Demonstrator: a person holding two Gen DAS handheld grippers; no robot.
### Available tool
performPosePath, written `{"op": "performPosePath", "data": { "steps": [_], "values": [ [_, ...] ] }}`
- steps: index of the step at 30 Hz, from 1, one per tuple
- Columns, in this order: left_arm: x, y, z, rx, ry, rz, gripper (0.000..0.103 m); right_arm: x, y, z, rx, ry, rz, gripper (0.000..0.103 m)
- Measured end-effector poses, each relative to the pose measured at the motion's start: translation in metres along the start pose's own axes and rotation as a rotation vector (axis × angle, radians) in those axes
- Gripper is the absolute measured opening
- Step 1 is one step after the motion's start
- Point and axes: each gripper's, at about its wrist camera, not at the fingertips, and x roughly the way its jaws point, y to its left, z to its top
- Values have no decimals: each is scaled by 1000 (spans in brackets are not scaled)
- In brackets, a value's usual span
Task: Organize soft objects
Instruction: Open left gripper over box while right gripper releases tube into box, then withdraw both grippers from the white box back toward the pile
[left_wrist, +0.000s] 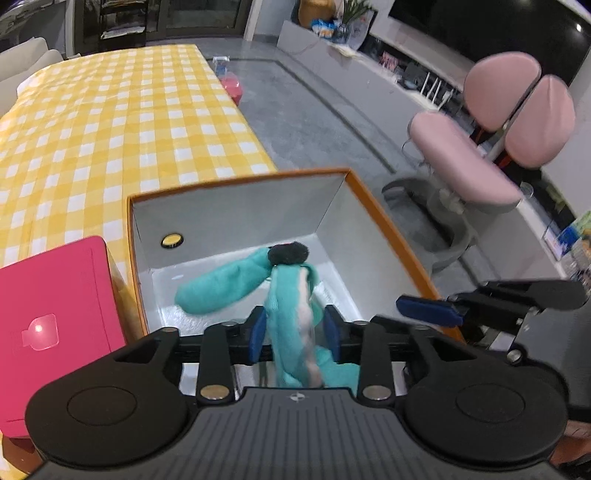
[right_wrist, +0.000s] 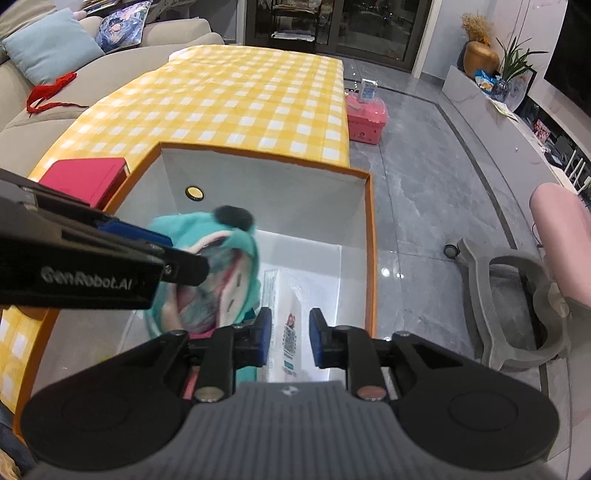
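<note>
1. While the teal plush toy (left_wrist: 291, 317) is held over the orange-rimmed box (left_wrist: 384, 218), it is pinched between the narrowly set blue pads of the left gripper (left_wrist: 295, 334); the clamp is placed on the body, with one limb hanging forward and a black round part at the top.
2. Location of item: above the white interior of the box, not resting on its floor. In the right wrist view the toy (right_wrist: 207, 273) is seen blurred, so its exact height cannot be told.
3. Right gripper (right_wrist: 291, 338): jaws are set narrowly apart and nothing is held between them; a printed white sheet (right_wrist: 290, 332) is seen on the box floor beyond.
4. Risk, snagging: if the jaws are opened while fabric is caught on a pad, the toy may be dragged back out when the gripper is withdrawn.
5. Risk, overhang: the loose limb may be left draped over the rim if release is made too near a wall.
6. Risk, collision: the two grippers are placed close together over the box; contact between them, or a knock against the rim, may shift the box toward the table edge above the floor.
7. Risk, neighbour: the pink case (left_wrist: 55, 310) lies just beside the box and may be nudged.
</note>
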Motion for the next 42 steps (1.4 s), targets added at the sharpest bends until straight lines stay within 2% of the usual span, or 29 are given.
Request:
{"op": "performPosePath", "data": {
  "steps": [1, 2, 14, 24, 32, 35, 42],
  "values": [
    [-5, 0, 1, -7, -17, -5, 53, -3, 0, 0, 0, -6, -2, 24],
    [-10, -1, 1, -9, -33, -10, 55, -6, 0, 0, 1, -11, -4, 26],
    [-70, -12, -10, -28, -175, -56, 55, -67, 11, -11, 36, -107, -25, 43],
    [-111, -14, -41, 11, -217, -56, 55, -115, 36, -34, 69, -176, 9, 48],
    [-136, 8, -69, -1, -227, 2, 55, -129, 73, -45, 59, -206, 76, 52],
    [-142, 23, -80, -33, -223, 28, 54, -127, 90, -48, 45, -200, 106, 53],
    [-156, 64, -103, -91, -205, 93, 51, -114, 130, -47, 21, -161, 118, 54]
  ]
}}
